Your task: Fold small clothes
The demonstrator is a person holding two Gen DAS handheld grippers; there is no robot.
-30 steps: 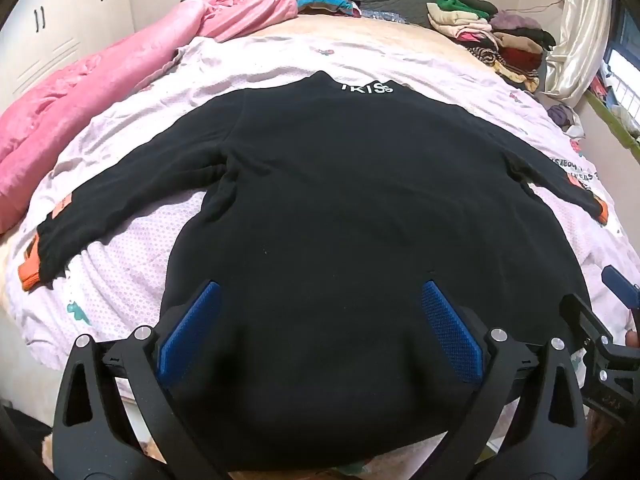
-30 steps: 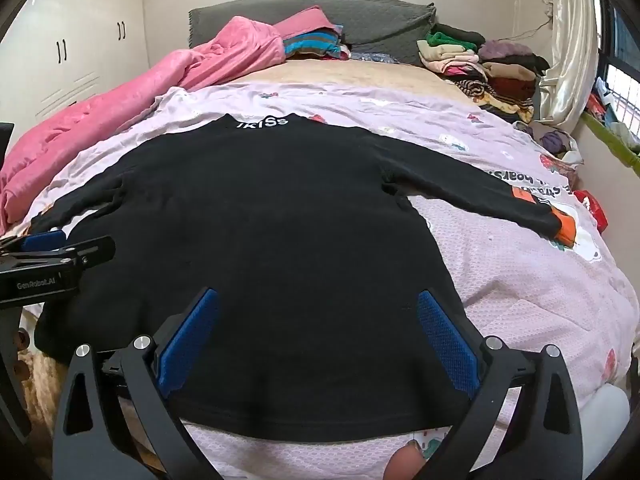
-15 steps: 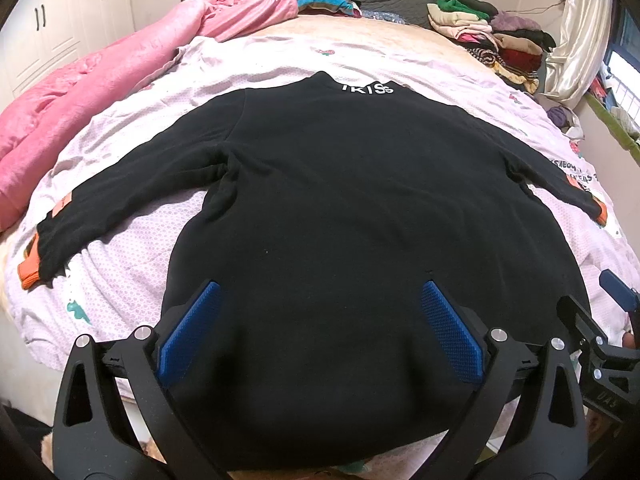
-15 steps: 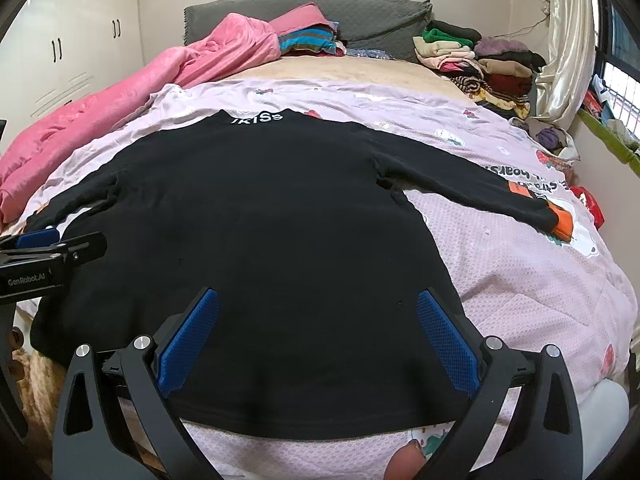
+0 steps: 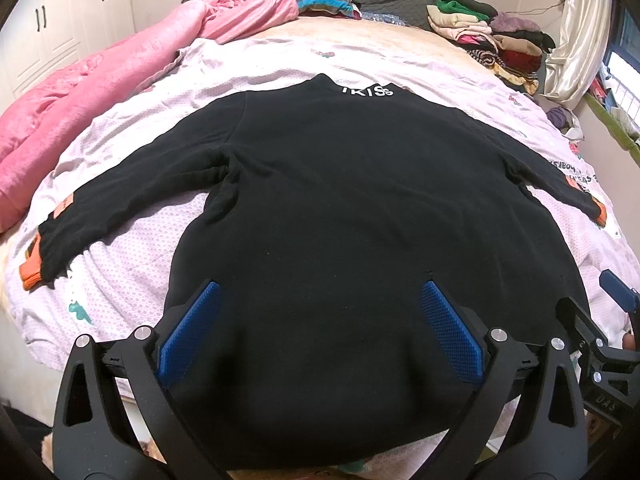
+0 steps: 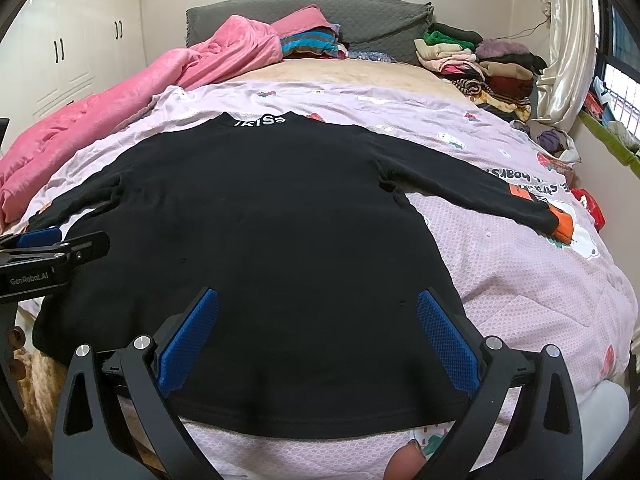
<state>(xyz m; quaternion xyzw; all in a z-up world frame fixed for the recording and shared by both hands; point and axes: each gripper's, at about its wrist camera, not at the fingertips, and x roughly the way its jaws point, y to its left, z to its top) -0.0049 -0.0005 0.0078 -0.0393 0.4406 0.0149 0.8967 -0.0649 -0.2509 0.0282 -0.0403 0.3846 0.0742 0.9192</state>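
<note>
A black long-sleeved top (image 5: 340,208) lies flat on the bed, sleeves spread out, collar with white letters at the far end; it also shows in the right wrist view (image 6: 260,232). Orange cuffs mark the sleeve ends (image 5: 32,268) (image 6: 562,220). My left gripper (image 5: 320,316) is open and empty, hovering over the hem's left part. My right gripper (image 6: 318,316) is open and empty over the hem's right part. Each gripper shows at the edge of the other's view (image 5: 616,320) (image 6: 48,252).
A lilac patterned sheet (image 6: 520,272) covers the bed. A pink quilt (image 5: 80,96) lies along the left side. Piles of folded clothes (image 6: 480,64) sit at the far right by a curtain (image 6: 568,40). A grey headboard (image 6: 360,20) and white wardrobes (image 6: 60,52) stand behind.
The right gripper has drawn back and risen a little, so the top sits slightly farther off in its view. The left gripper has barely moved. The top has not moved.
</note>
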